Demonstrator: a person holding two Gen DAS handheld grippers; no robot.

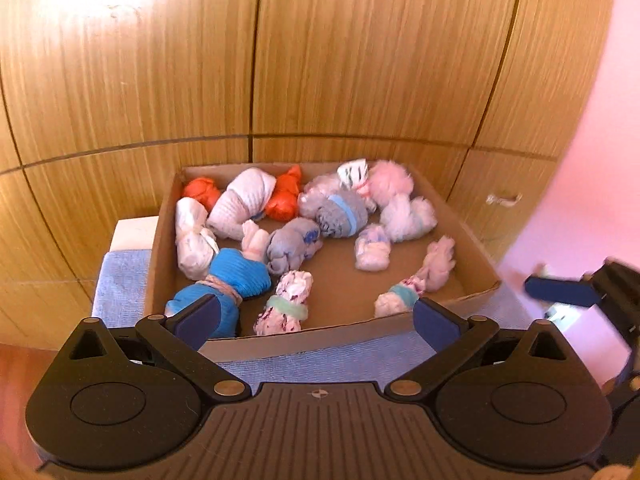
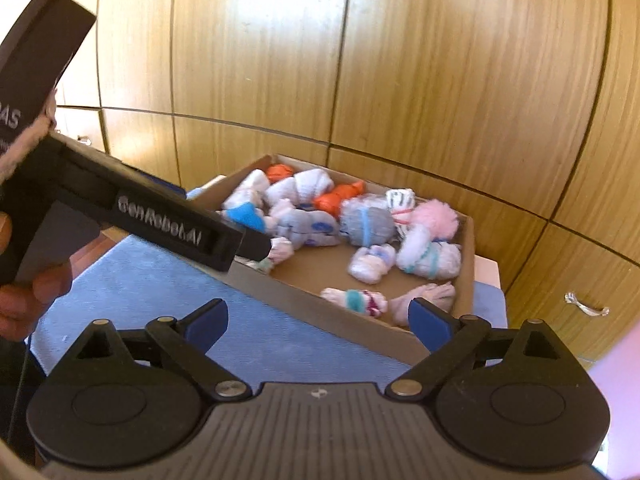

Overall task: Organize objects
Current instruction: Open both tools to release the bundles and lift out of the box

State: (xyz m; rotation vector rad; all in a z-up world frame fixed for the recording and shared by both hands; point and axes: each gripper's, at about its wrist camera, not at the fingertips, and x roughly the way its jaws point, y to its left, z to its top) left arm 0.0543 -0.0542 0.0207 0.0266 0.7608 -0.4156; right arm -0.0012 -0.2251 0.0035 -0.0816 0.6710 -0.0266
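In cardboard box [image 1: 472,236], sock bundles [image 1: 240,276] variously angled

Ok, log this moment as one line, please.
left hand-held gripper: open, empty | right hand-held gripper: open, empty | sock bundles: in cardboard box | box: on blue cloth

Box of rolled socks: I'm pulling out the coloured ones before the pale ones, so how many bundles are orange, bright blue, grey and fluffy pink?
Orange bundles: 2
Bright blue bundle: 1
Grey bundles: 2
Fluffy pink bundle: 1
Total: 6
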